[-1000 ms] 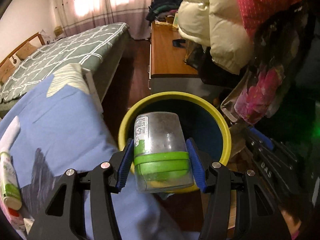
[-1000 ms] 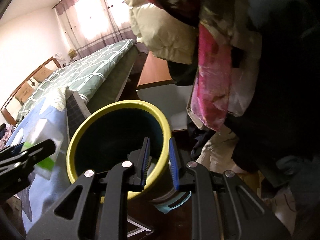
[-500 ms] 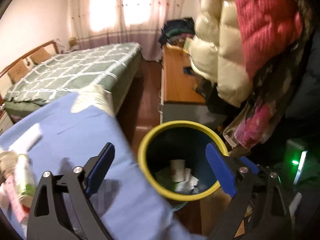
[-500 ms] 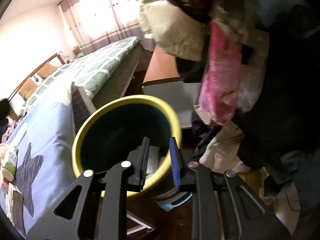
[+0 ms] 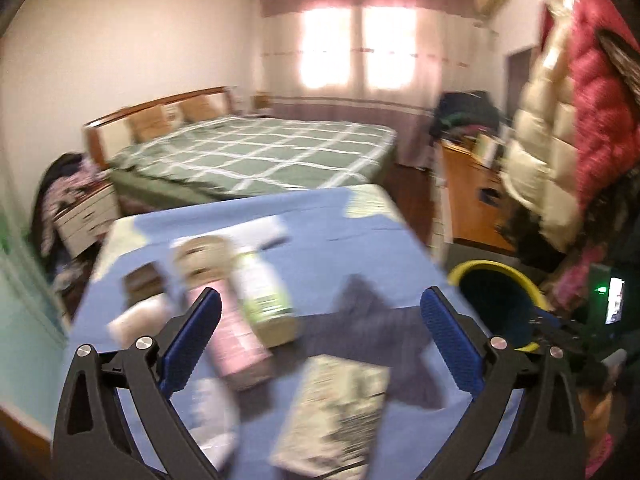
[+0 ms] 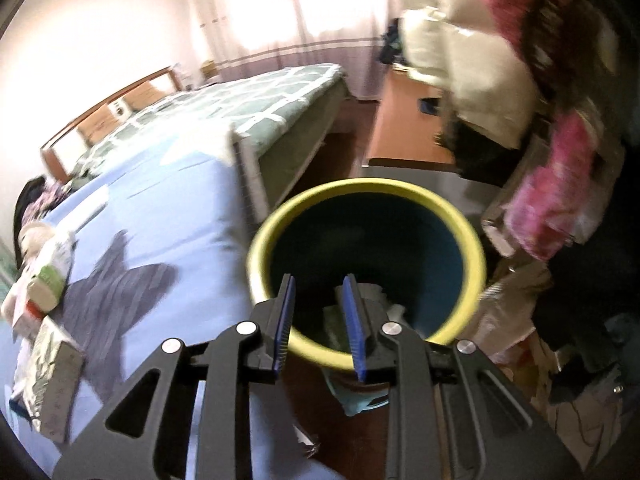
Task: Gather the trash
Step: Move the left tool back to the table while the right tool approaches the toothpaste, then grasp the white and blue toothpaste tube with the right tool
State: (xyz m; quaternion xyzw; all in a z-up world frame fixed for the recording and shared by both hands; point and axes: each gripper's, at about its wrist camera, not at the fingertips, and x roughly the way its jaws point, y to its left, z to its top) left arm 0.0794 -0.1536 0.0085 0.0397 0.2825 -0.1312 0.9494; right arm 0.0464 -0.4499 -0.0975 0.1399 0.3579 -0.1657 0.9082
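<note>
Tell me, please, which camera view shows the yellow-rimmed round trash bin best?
The right wrist view: the yellow-rimmed round trash bin fills its centre, showing the whole rim and dark inside. The left wrist view catches it only small at the right edge, partly hidden.

the left gripper (image 5: 318, 330) has its blue-padded jaws spread wide, nothing between them. the right gripper (image 6: 318, 320) has its jaws narrowly parted and empty.

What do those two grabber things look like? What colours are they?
Both look alike. The left gripper and the right gripper have shiny black frames with triangle-shaped holes cut through them. Round silver bolts sit at the joints. The jaws carry bright blue pads with a bumpy, ridged texture. No cables, sleeves or writing show on them.
</note>
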